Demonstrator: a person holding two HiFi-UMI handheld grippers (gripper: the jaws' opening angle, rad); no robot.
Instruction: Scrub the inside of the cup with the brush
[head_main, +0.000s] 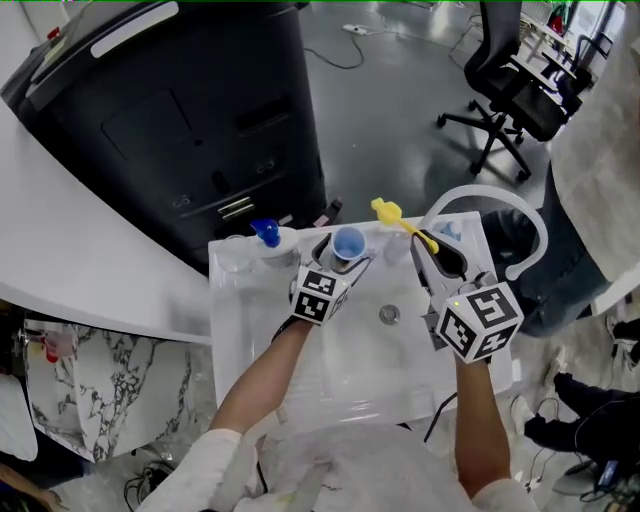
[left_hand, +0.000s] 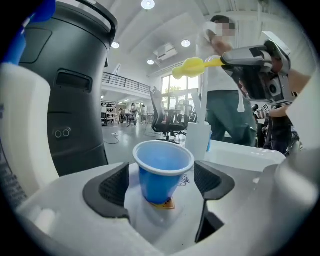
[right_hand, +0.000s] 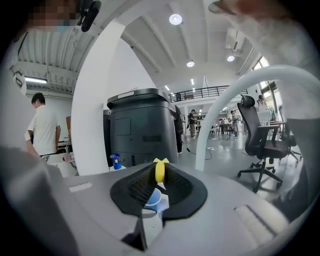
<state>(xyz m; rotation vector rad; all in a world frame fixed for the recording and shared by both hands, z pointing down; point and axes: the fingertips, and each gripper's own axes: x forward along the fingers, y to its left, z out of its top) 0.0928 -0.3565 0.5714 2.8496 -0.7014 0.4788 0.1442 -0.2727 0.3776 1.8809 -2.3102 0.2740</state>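
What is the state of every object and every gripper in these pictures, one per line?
blue cup, upright, empty, free between the open left jaws
left gripper, open, not touching the cup
yellow brush, clamped, outside the cup
right gripper, shut on the yellow brush
spray bottle, upright

Large black bin (head_main: 180, 130) standing on the grey floor, just behind a white sink (head_main: 245, 340). Drain (head_main: 389, 315) sitting mid-basin. Blue-capped bottle (head_main: 266, 234) standing at the sink's far left corner. White arched faucet (head_main: 497, 193) curving over the far right corner. Black office chair (head_main: 515, 85) sitting well apart, top right. Curved white tabletop (head_main: 70, 250) running along the left.
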